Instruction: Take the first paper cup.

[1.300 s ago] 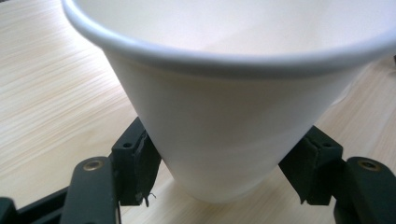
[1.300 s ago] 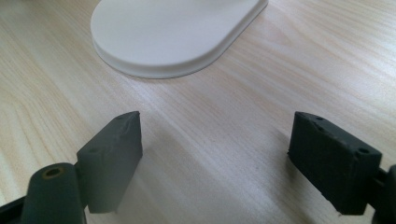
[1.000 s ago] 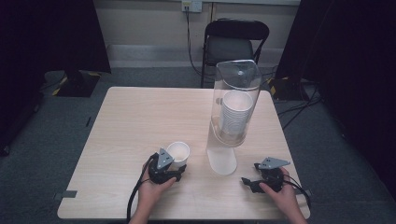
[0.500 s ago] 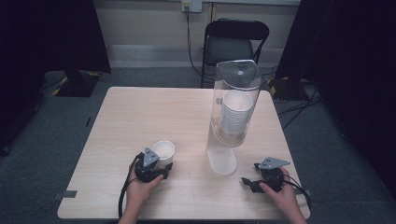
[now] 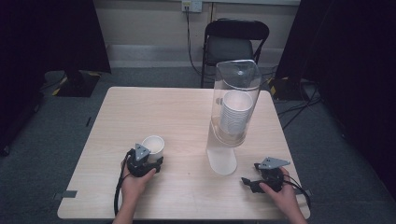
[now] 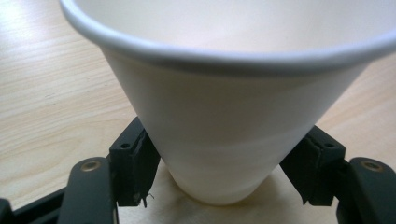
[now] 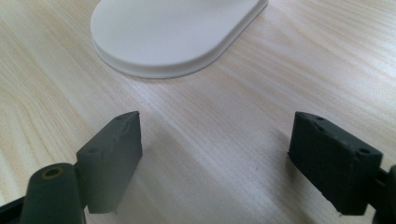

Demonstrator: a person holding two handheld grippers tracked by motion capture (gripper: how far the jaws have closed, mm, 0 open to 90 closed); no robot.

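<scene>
A white paper cup [image 5: 152, 145] stands upright on the light wooden table [image 5: 154, 112], front left. My left gripper [image 5: 150, 157] is just behind it, shut on the cup low on its sides. In the left gripper view both pads [image 6: 133, 161] press against the cup [image 6: 224, 116] near its base. A tall clear cup dispenser [image 5: 235, 100] with a stack of white cups inside stands right of centre on a white base [image 5: 222, 161]. My right gripper [image 5: 247, 182] rests near the front right edge, open. Bare wood lies between its jaws, which face the base [image 7: 173, 32].
A black folding chair [image 5: 236, 44] stands beyond the table's far edge. Cables lie on the grey carpet to the right. Dark curtains hang at both sides. A person's hands hold both grippers at the table's near edge.
My left gripper has slid to the left with the paper cup, away from the dispenser. The right gripper has stayed put.
</scene>
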